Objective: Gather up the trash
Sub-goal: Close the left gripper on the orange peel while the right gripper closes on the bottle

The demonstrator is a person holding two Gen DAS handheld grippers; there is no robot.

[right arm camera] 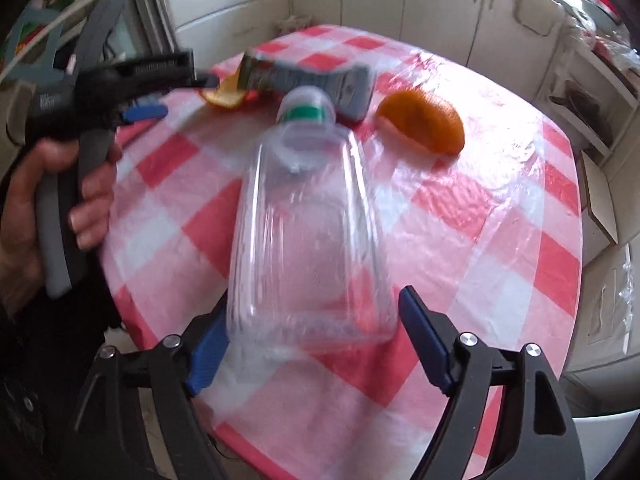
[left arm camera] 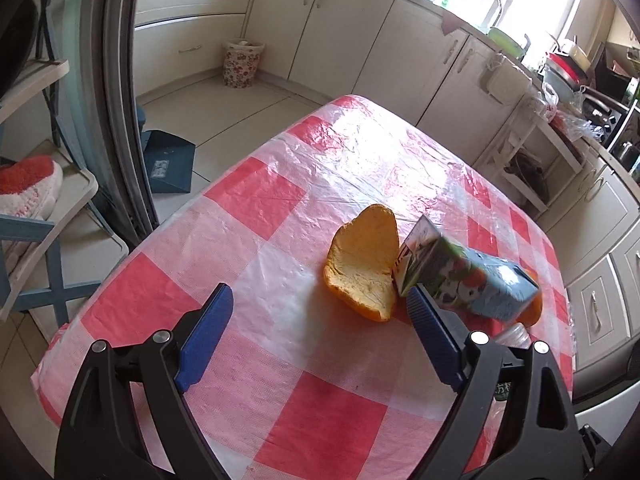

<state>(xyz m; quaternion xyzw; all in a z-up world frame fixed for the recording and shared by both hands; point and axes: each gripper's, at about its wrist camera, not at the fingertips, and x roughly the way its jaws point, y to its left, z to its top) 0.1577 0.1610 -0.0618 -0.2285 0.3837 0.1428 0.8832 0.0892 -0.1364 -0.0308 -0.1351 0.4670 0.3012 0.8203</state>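
The clear bottle point(right arm camera: 308, 236) is smeared by motion blur; its base is hidden behind the right gripper's point(right arm camera: 312, 344) left pad. The carton point(right arm camera: 308, 80) is blurred too; its print cannot be read.

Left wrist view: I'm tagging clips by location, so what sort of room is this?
A home kitchen, most likely: cream cabinet doors, a curved sink tap under the window, and a red-and-white checked plastic tablecloth.
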